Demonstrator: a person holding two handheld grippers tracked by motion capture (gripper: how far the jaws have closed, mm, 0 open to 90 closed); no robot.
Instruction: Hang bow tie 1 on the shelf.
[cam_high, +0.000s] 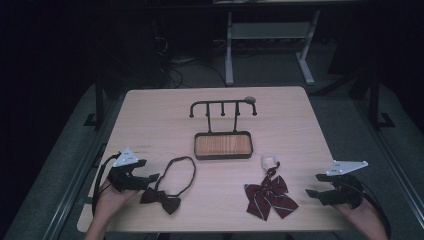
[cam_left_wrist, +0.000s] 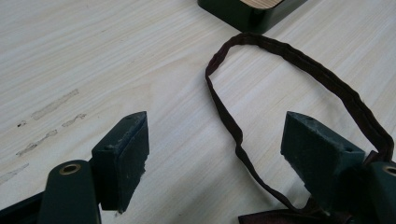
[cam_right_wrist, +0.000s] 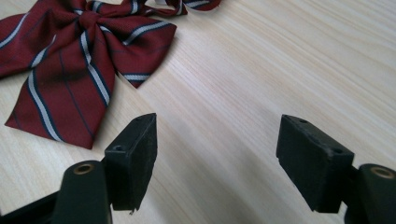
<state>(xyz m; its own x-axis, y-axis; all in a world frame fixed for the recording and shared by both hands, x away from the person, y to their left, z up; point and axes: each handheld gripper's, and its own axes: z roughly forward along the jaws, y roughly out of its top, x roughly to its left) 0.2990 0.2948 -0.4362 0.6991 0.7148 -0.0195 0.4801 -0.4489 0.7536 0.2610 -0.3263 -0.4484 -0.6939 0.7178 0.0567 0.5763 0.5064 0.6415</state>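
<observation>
A dark maroon bow tie (cam_high: 161, 199) with a looped neck strap (cam_high: 181, 172) lies at the front left of the table. My left gripper (cam_high: 150, 178) stands open just left of it; in the left gripper view (cam_left_wrist: 215, 144) the strap (cam_left_wrist: 289, 60) runs between the spread jaws. A red striped bow tie (cam_high: 270, 196) with a white neck band (cam_high: 270, 160) lies at the front right, its red cloth (cam_right_wrist: 79, 51) showing up close. My right gripper (cam_high: 314, 185) stands open to its right, over bare wood (cam_right_wrist: 217, 149), holding nothing.
A black hanger stand (cam_high: 222, 106) with several hooks rises from a dark tray with a wooden floor (cam_high: 223, 145) at the table's middle; its corner (cam_left_wrist: 243, 11) lies ahead of the left jaws. Table edges run close behind both hands. Desk legs stand beyond.
</observation>
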